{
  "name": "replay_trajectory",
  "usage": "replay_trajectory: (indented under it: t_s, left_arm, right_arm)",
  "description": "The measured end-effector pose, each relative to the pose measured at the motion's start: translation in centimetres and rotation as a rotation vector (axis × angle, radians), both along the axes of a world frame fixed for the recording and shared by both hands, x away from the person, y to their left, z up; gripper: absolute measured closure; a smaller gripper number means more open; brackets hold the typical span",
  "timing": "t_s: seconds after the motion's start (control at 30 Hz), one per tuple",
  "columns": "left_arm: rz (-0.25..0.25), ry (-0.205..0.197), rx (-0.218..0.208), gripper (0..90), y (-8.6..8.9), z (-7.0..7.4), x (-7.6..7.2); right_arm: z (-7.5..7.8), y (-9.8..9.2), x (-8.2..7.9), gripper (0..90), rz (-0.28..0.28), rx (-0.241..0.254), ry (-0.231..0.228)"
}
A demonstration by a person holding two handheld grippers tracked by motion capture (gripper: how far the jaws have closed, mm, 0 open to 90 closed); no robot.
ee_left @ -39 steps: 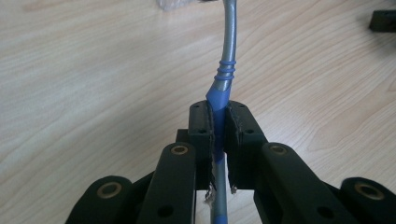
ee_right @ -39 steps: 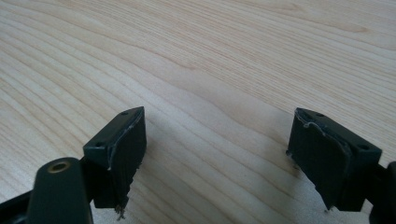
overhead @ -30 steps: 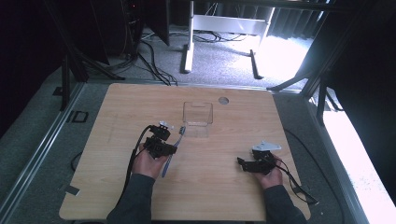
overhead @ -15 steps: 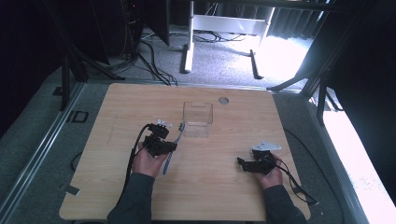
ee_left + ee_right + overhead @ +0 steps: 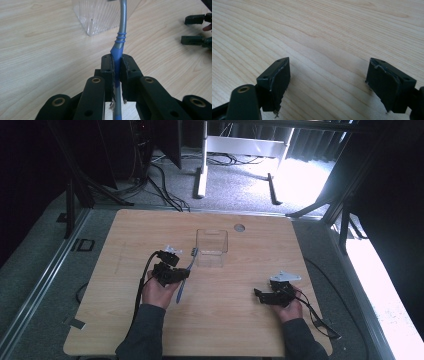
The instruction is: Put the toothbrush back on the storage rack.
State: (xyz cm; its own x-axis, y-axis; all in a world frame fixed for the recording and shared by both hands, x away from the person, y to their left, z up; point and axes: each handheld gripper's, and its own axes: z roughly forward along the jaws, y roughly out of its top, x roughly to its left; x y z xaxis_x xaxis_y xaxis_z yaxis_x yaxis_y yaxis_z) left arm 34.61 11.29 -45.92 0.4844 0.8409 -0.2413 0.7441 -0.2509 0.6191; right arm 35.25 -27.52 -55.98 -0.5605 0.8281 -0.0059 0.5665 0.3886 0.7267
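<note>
Beside the clear box, the left tool clamps a toothbrush; right tool gapes wide.

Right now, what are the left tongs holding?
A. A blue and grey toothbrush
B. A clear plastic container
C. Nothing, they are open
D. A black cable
A: in the left gripper view the left tongs are clamped on the blue part of the toothbrush handle, whose grey end reaches toward the clear container standing on the table.
</note>
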Motion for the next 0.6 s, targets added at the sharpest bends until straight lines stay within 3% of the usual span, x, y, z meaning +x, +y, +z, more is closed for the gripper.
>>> replay_trajectory:
  t_s: [0.6]
  left_arm:
    - [0.003, -0.073, -0.051, 81.5, 0.24, 0.46, -0.11]
  right_arm:
    - [0.00, 0.02, 0.01, 18.8, -0.001, 0.003, 0.000]
